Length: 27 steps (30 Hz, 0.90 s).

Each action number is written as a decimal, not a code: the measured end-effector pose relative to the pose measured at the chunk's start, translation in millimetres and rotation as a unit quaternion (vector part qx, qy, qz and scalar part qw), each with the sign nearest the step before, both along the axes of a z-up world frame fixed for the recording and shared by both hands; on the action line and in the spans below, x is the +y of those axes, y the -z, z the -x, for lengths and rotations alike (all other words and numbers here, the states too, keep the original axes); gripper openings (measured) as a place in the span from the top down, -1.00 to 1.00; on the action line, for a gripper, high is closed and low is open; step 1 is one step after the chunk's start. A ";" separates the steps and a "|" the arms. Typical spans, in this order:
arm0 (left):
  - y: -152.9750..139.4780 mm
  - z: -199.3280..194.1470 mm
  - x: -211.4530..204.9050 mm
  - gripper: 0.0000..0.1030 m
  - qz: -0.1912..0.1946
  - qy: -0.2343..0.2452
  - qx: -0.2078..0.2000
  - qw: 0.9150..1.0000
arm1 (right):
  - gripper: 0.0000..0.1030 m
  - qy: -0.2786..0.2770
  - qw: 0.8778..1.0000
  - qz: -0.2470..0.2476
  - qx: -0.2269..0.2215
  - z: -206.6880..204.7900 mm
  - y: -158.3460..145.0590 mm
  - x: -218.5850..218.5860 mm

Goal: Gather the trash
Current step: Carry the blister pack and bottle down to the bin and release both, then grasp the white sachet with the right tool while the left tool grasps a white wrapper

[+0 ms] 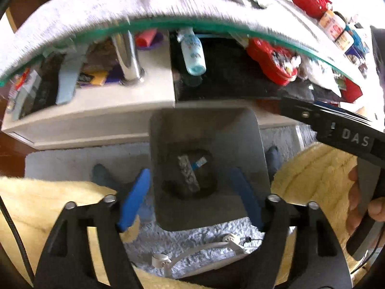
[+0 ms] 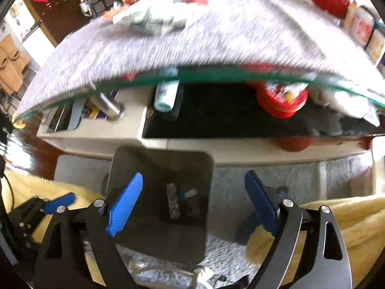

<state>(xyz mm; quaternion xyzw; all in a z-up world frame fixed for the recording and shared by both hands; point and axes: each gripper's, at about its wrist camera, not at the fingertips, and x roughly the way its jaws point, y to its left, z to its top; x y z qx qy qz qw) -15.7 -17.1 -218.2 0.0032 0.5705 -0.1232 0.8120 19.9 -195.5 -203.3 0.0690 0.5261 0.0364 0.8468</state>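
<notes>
I see both grippers spread wide, empty: left gripper [image 1: 191, 198], right gripper [image 2: 195, 204] | trash [image 1: 189, 177] lies in the grey bin [image 1: 240, 144], kind unclear | tabletop blurred | right view alone shows the left fingers [image 2: 59, 202].

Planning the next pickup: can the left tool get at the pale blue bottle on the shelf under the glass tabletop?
Probably yes. The left tool is open and empty above the grey bin; the pale blue bottle lies near the shelf's open front, though the glass tabletop overhangs it.
</notes>
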 end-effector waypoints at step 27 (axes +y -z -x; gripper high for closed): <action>-115.8 -96.8 29.2 -0.76 -0.030 -0.040 -0.119 0.992 | -0.87 -0.038 0.995 0.006 -0.093 -109.6 -81.2 2.1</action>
